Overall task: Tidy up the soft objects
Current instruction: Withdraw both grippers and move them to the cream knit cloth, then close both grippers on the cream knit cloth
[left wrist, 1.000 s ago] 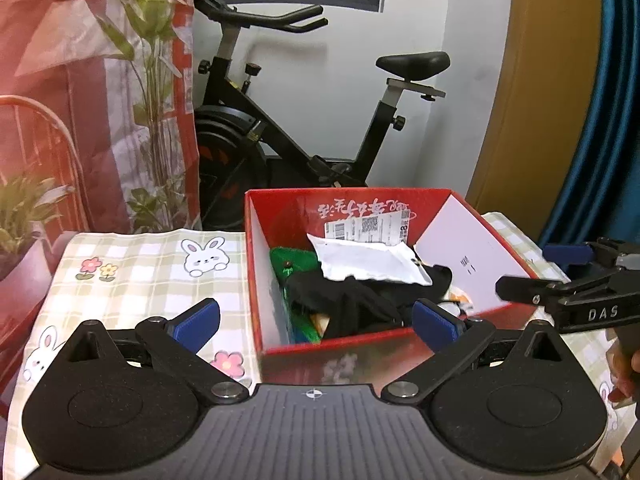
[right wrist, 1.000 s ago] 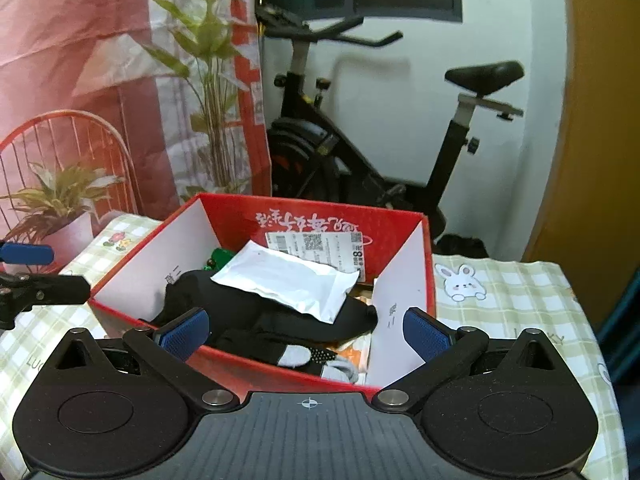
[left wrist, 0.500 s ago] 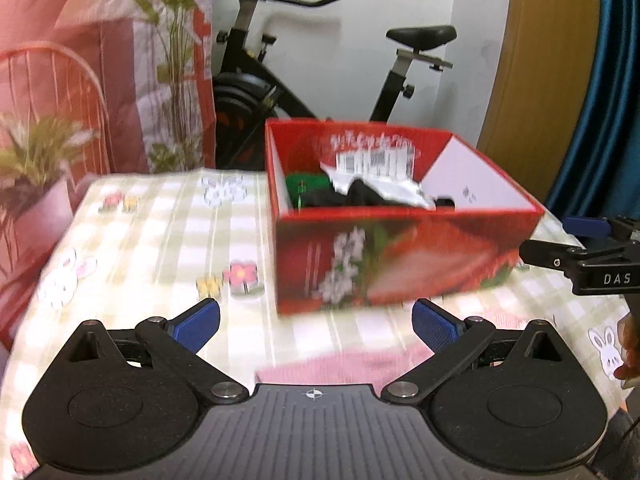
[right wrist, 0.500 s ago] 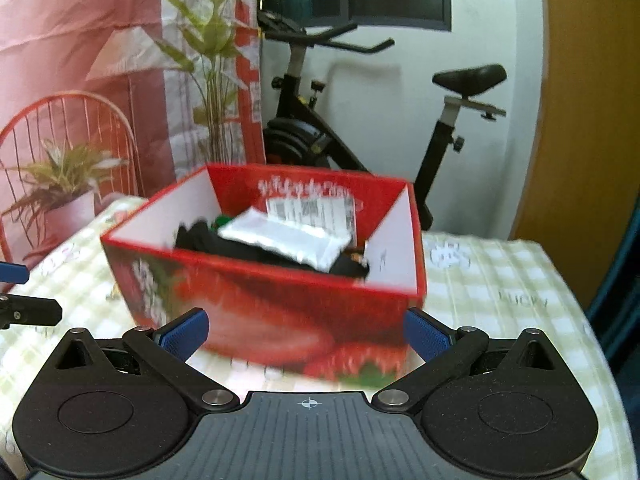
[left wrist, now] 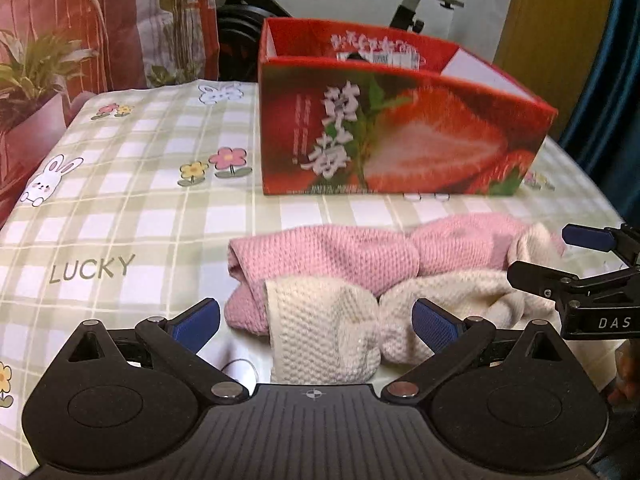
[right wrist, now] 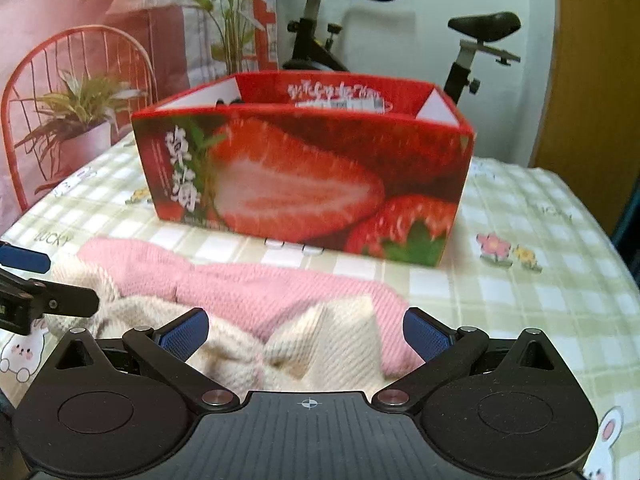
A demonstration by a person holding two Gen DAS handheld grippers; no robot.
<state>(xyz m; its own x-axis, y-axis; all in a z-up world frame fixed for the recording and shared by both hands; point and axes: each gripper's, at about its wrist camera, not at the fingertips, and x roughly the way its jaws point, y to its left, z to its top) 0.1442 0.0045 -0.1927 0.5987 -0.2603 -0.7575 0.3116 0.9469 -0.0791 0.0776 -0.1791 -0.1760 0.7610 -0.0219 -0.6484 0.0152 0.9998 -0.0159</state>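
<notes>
Pink-and-cream knit (left wrist: 360, 280), both claws spread, strawberry box (left wrist: 400, 136)

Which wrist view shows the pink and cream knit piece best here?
Left wrist: the knit piece lies nearly whole ahead of the open left gripper. In the right wrist view, the right gripper hides its near part.

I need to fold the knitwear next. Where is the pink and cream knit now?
The pink and cream knit lies on the checked tablecloth in front of the strawberry box, between both open hand-held grippers.
</notes>
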